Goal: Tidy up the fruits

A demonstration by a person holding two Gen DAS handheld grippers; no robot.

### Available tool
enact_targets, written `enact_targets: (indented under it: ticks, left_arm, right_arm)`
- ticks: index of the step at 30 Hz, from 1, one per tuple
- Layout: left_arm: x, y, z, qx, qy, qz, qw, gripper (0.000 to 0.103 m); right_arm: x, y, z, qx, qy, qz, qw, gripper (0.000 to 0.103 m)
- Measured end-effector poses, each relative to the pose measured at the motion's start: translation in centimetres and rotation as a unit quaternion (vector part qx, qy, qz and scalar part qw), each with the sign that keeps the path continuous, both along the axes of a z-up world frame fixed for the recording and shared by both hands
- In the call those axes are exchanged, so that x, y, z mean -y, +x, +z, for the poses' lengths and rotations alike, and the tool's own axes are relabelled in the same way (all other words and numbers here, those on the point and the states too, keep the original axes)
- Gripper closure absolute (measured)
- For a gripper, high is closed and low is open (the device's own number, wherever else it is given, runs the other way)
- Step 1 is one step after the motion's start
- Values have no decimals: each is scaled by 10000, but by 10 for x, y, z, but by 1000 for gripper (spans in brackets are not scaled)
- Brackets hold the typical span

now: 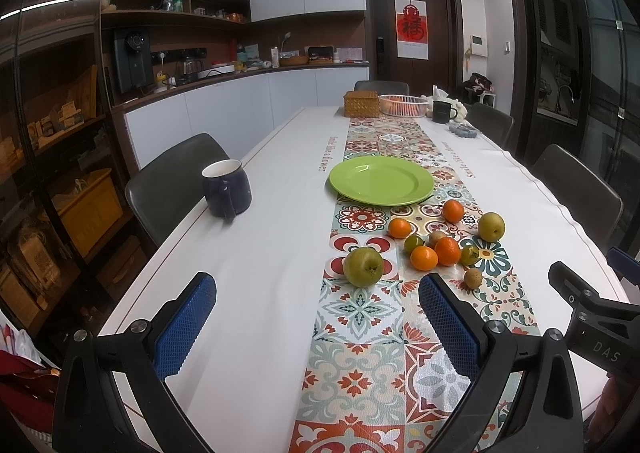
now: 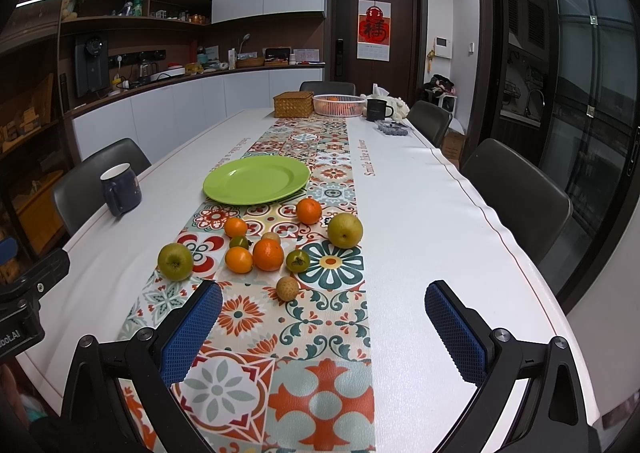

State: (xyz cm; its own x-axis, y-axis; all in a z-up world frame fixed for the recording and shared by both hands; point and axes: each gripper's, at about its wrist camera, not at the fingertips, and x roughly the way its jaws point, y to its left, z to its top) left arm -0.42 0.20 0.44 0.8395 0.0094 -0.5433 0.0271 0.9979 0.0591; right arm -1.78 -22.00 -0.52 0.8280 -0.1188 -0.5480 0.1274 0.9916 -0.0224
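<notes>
The fruits [image 2: 268, 253] are scattered loose on the runner [image 2: 320, 393] of the table [image 2: 440, 233], just short of the empty green plate [image 2: 256, 179]; none has been moved onto it. Two large pears, one at the left [image 2: 175, 261] and one at the right [image 2: 345, 230], flank a tight cluster of oranges [image 2: 268, 254] and small green fruits [image 2: 298, 260], with a small brown fruit [image 2: 287, 288] nearest. Both the left gripper [image 1: 316, 327] and the right gripper [image 2: 322, 329] are held spread wide and empty above the table. Because the cluster is touching, a neighbour could be knocked and sent rolling when one is picked. A round fruit could also roll off the shallow plate if dropped from too high.
</notes>
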Motion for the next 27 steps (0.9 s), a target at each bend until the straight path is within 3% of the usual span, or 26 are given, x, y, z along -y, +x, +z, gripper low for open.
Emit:
enact_targets:
  ticks: [27]
  left_arm:
    - [1, 1, -3, -68, 0, -5, 10000, 0]
  right_arm:
    - [-8, 6, -4, -93, -8, 37, 9999, 0]
